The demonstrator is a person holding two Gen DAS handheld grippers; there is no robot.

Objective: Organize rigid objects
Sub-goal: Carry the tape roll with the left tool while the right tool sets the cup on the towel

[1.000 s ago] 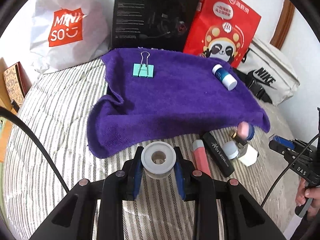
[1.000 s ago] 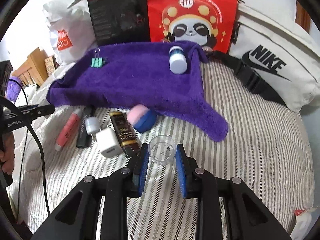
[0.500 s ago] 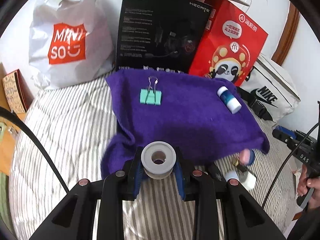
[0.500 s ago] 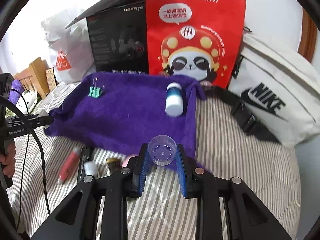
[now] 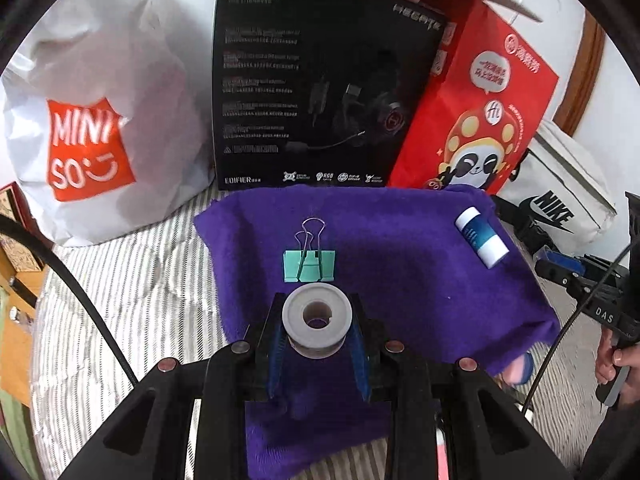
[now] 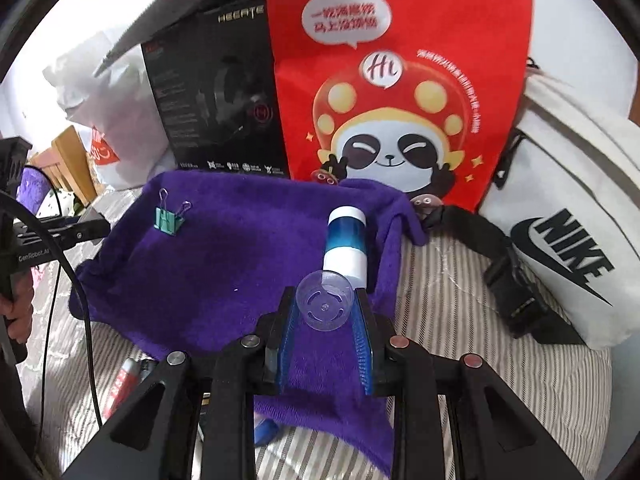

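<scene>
In the left wrist view, the left gripper [image 5: 318, 340] has its fingers closed on a grey spool [image 5: 317, 320], held over the near part of the purple towel [image 5: 400, 272]. A green clip [image 5: 309, 266] lies on the towel just beyond the spool, and a blue bottle [image 5: 481, 237] lies toward the towel's right edge. In the right wrist view, the right gripper [image 6: 325, 344] pinches a clear cup [image 6: 325, 306] over the towel [image 6: 224, 264], just in front of the bottle [image 6: 346, 242]; the clip [image 6: 168, 218] sits at the towel's far left.

Right hand-held gripper [image 6: 325, 322] grips a clear cup [image 6: 325, 305], seemingly above purple towel [image 6: 224, 264].
</scene>
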